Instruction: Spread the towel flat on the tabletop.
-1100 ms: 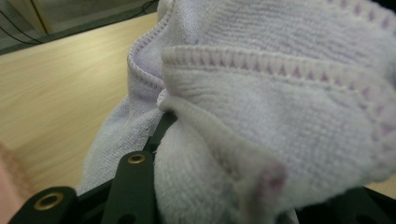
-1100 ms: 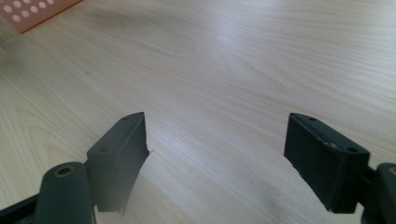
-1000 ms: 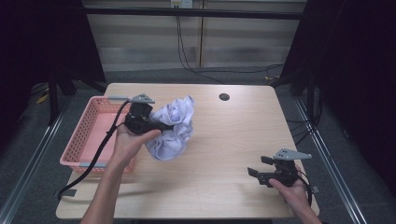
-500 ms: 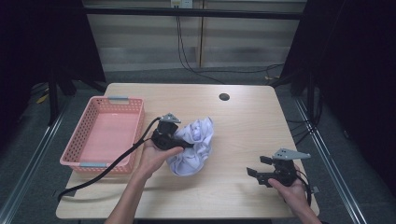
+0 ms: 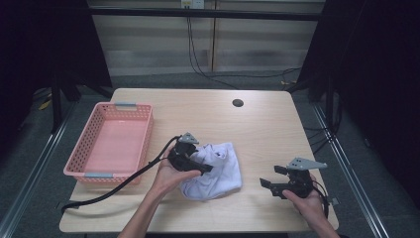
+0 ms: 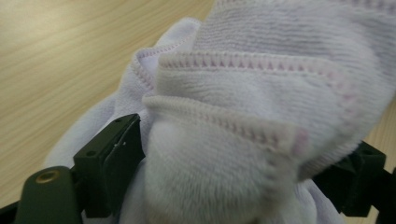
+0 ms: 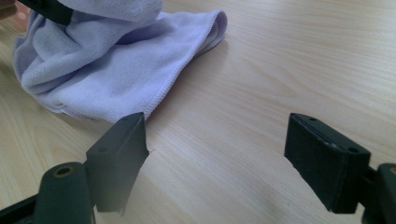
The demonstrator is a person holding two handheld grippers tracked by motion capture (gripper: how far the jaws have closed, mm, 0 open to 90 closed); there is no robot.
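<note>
The surface [image 5: 257, 129] takes up most of the high view, pale wood with a small dark hole [image 5: 237, 103] toward its upper middle. At its left edge sits the pink basket [image 5: 110, 144], with nothing in it that I can see. Just right of the basket, lower centre of the frame, the lilac towel [image 5: 218, 171] lies in a rumpled heap on the surface, clear of the basket and not touching it.

My left gripper [image 5: 190, 162] rests against the heap's left side. Its jaws have just been opening, and in the left gripper view they stand wide apart with a thick fold of the towel [image 6: 243, 121] bulging between them; the cloth seems to lie loose there, not pinched. My right gripper [image 5: 277, 184] sits at the lower right of the high view, apart from the cloth, jaws spread with only bare wood between them.

What the next move hangs on, as I read it: from the right gripper view the towel [image 7: 116, 60] lies in the upper left, ahead of the jaws and off to one side, its stitched hem running diagonally from upper right to lower left. The near corner sits close above the left-hand jaw. The left hand is by far the nearer; the right would have to slide leftward across open wood to meet that hem.
</note>
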